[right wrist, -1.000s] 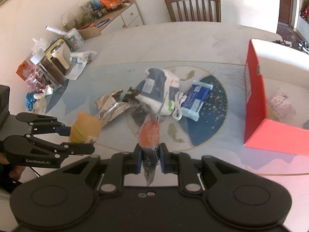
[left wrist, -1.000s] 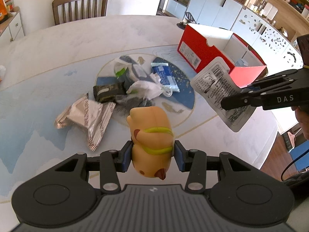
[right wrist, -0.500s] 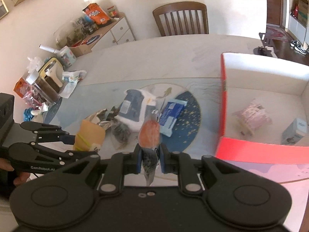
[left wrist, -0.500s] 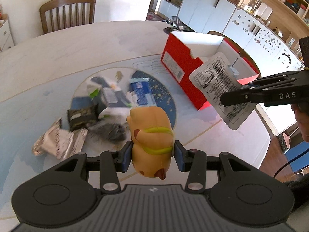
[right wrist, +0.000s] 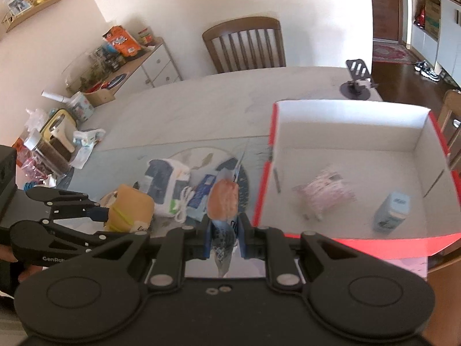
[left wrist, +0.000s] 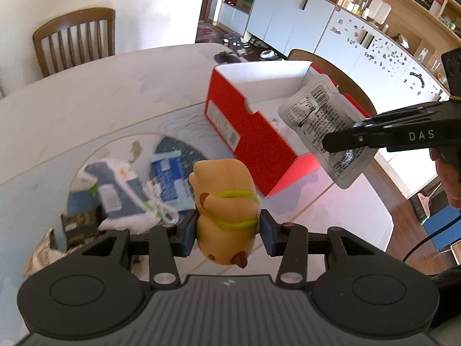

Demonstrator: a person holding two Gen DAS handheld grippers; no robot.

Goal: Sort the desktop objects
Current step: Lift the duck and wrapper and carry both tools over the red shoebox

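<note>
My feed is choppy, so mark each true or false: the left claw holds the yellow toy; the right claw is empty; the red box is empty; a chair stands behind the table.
1. The left claw holds the yellow toy: true.
2. The right claw is empty: false, it grips a food pouch.
3. The red box is empty: false, a pink packet and a pale blue container lie inside.
4. A chair stands behind the table: true.

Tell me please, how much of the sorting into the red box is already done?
Partly done. The red box already holds a pink packet and a small blue carton. In hand: the left gripper is shut on a yellow toy, and the right gripper is shut on a snack pouch. Left: a pile of packets and a white cable lies on the table.
</note>
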